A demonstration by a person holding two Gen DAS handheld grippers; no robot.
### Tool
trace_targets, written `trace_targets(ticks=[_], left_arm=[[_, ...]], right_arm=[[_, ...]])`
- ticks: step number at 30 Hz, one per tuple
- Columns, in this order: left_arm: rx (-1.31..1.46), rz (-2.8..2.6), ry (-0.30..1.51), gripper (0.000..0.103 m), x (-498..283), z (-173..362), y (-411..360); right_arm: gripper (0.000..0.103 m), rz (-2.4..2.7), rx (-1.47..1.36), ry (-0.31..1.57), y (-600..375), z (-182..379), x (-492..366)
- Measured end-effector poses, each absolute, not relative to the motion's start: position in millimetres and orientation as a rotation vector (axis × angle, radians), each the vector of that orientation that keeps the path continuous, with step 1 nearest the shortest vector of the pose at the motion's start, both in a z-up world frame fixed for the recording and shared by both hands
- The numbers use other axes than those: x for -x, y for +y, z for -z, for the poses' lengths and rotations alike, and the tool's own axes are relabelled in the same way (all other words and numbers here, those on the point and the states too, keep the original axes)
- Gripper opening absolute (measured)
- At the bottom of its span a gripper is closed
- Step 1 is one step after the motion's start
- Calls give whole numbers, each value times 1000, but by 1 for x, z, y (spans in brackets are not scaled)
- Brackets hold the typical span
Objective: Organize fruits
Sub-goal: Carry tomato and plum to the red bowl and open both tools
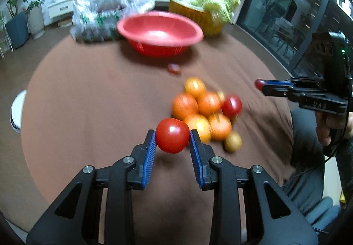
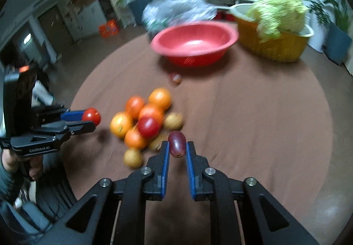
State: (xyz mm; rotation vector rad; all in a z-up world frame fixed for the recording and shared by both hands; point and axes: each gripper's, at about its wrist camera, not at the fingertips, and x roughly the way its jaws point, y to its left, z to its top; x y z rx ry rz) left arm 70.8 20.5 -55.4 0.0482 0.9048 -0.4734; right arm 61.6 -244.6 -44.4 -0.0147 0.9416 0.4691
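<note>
Now the left gripper [image 1: 172, 135] clamps a red tomato [image 1: 172, 135] above the brown cloth, just beside the fruit pile [image 1: 204, 110]. Right gripper [image 2: 177, 145] pinches a dark grape [image 2: 177, 143]. Bare cloth stretches between pile and red bowl [image 1: 160, 33], with one small fruit [image 1: 173, 68] lying there.

Glossy tomato [image 1: 172, 135], matt brown cloth [image 1: 99, 99]; seemingly plastic red bowl [image 1: 160, 33]

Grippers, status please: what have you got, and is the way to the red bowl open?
Left gripper shut on tomato. Right gripper shut on grape. Red bowl empty ahead; only a loose grape before it.
</note>
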Motion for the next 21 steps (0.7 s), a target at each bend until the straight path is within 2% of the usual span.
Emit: trace_targets(ticks=[6,11,21], left_arm=[[-143,429,806,29,-138,20,12],[-180,424,794,29,-208,8,-5],[-267,449,885,29,-283,51,-43]], right_arm=[[16,-438,-34,845,-259,7,-123],[16,-460,-26,859,-240,9,-182],[16,-469,-22,939,-218,36,-248]])
